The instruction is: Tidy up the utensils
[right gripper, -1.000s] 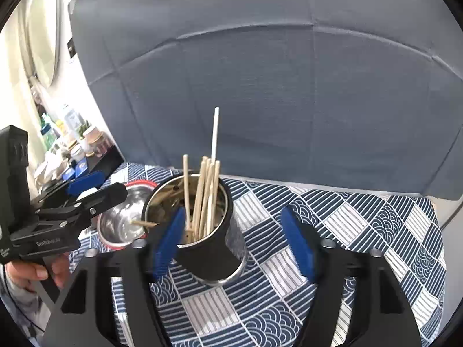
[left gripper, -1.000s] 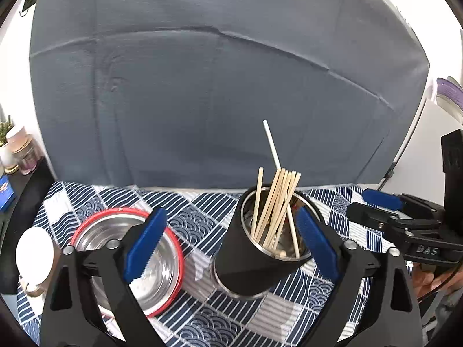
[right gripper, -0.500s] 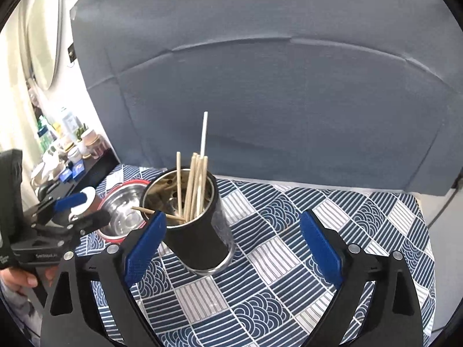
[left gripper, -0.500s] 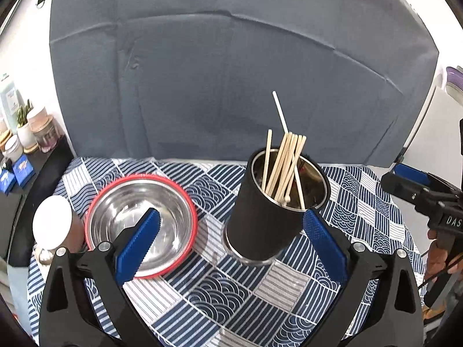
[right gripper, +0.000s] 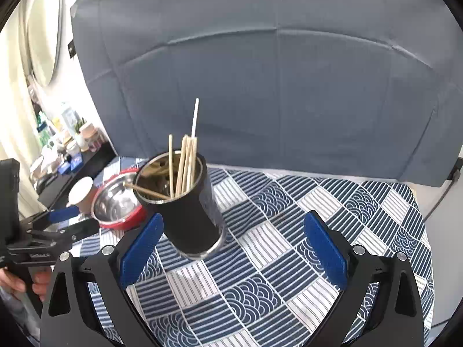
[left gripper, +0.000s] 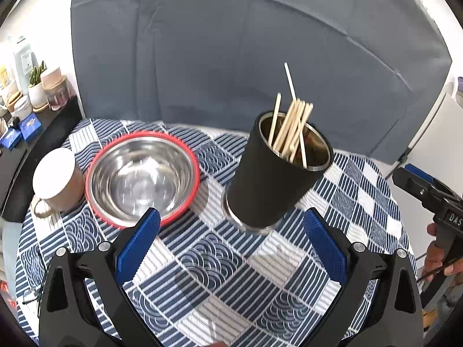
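left tool [left gripper: 231, 245]: wide open, empty | right tool [right gripper: 231, 245]: opening, empty | holder [right gripper: 188, 211]: upright

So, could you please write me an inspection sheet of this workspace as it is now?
Surface: table under a blue and white patterned cloth.
Job's things: black holder standing upright, full of wooden chopsticks and one white stick; steel bowl with red rim, nothing seen inside.
Clutter: paper cup beside the bowl.
Grippers: left claw open, holding nothing; right claw opening, nothing between its jaws.
Cables: thin cable at the right table edge.
Surroundings: grey backdrop; side shelf with pots and jars.
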`<state>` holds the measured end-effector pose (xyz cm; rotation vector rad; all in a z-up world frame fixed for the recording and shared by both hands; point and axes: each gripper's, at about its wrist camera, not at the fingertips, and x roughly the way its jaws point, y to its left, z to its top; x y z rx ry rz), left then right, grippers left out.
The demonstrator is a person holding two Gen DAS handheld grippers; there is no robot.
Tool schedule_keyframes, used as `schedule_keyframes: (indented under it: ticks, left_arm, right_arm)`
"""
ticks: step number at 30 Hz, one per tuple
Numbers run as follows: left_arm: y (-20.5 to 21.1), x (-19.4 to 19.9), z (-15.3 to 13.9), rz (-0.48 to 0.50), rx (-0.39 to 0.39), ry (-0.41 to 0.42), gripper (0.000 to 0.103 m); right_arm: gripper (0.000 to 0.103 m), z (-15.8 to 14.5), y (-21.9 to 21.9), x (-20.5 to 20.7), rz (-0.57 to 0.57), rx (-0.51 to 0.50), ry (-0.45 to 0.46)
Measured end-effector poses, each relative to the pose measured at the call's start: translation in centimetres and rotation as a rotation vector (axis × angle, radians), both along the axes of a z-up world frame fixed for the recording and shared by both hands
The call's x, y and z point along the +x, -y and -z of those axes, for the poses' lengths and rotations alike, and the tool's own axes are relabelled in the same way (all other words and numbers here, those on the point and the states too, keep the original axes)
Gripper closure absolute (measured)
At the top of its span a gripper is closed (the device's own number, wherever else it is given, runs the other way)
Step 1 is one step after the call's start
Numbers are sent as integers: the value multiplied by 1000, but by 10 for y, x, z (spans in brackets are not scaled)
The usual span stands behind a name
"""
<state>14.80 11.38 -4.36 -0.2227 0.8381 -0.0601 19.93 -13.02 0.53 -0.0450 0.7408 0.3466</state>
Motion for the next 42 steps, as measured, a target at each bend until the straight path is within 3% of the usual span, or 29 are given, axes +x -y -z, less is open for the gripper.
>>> schedule_keyframes:
  ticks: [5,10,15,24,30,37,42]
  left_arm:
    - [3,-23,2,-68,92,31,6]
    - [3,-37,0,-43,59,-29,6]
    - [10,-53,-5,-32,90,-44,6]
    - [43,-78,-17,49,274,45,6]
    - [45,-92,-29,43,202,39,6]
    - [50,-108,-33,-25,207,25,6]
    - [52,-115,-28,-6,180,-8,6]
  right_arm:
    - [9,8,4,-9,2,-4,-14]
    - [9,11,5,-25,1,0,-21]
    - [8,8,7,-47,-10,20,-25]
    - [8,0,17,-91,64,56,-79]
    - [8,1,19,-122,102,29,-110]
    - [8,10,18,-147,128,19,-139]
    - [8,7,15,-151,127,18,-123]
